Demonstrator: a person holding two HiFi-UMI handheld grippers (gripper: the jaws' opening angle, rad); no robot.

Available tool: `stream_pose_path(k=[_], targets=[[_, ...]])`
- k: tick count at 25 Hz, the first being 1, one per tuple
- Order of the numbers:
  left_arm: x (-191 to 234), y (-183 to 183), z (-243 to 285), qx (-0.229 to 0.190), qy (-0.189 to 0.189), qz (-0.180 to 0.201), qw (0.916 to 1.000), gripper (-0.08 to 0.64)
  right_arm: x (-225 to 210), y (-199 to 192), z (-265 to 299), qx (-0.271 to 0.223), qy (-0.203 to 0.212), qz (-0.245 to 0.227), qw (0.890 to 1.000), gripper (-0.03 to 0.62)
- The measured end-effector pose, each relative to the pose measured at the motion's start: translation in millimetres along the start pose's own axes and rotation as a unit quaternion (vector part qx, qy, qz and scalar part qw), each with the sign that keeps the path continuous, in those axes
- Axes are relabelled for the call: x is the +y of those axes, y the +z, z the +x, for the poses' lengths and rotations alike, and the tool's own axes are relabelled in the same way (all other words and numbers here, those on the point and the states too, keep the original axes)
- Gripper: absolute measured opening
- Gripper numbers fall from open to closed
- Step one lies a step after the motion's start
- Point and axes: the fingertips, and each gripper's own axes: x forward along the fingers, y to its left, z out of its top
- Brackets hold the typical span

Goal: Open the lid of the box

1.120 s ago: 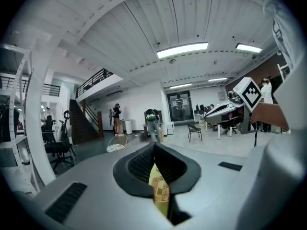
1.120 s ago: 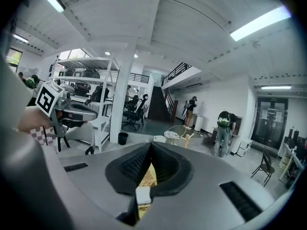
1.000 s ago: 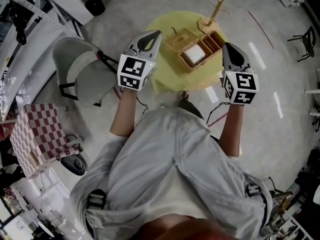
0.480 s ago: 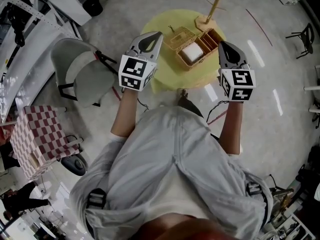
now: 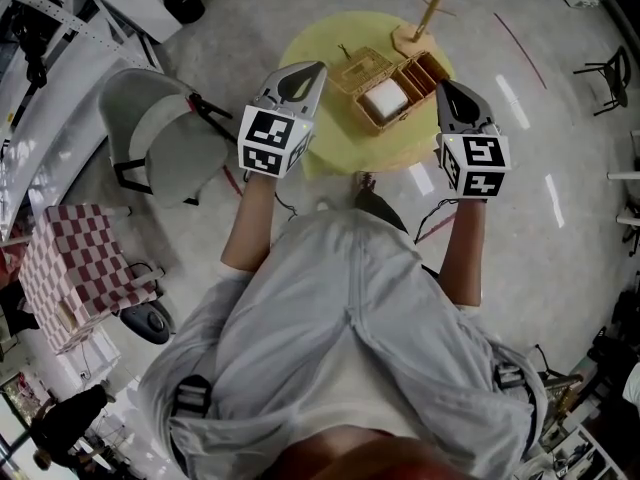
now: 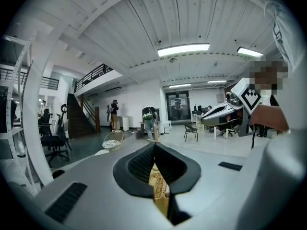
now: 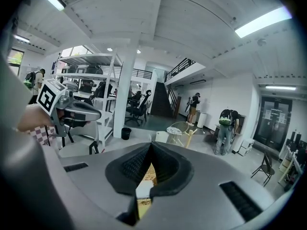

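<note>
Head view: the tan woven wicker box point(image 5: 408, 108) sits on the round yellow table point(image 5: 335, 143), towards the far right of it. The long axis runs diagonally, near-left to far-right. The woven lid point(image 5: 360, 71) is already open, thrown back off the far long side and lying up-left of the body. A white block point(image 5: 384, 98) fills the left compartment. The narrower compartments at the right end are too small to read. A wooden stand with an upright stick point(image 5: 425, 18) is just beyond the box.

The left gripper point(image 5: 312, 68) hovers over the table's left edge, apart from the lid. The right gripper point(image 5: 445, 86) sits just beside the box's right end; contact can't be confirmed. Against 1.0 s ago, the right gripper is closer to that end and the left is about the same.

A grey chair point(image 5: 165, 148) and a red-and-white checkered box point(image 5: 65, 273) stand on the floor to the left.

Left gripper view: the black ribbed pads point(image 6: 139, 164) meet at the tip with nothing between them. Wicker shows through the slot below.

Right gripper view: jaws closed the same way and empty. Wicker and the white block show through the slot.
</note>
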Motion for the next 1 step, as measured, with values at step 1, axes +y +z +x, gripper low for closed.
stream_pose_path(k=[1], targets=[[0.8, -1.3, 0.6, 0.001, -0.001, -0.001, 1.0, 0.029, 0.5, -0.7, 1.2, 0.001, 0.0, 0.0, 1.0, 0.023]])
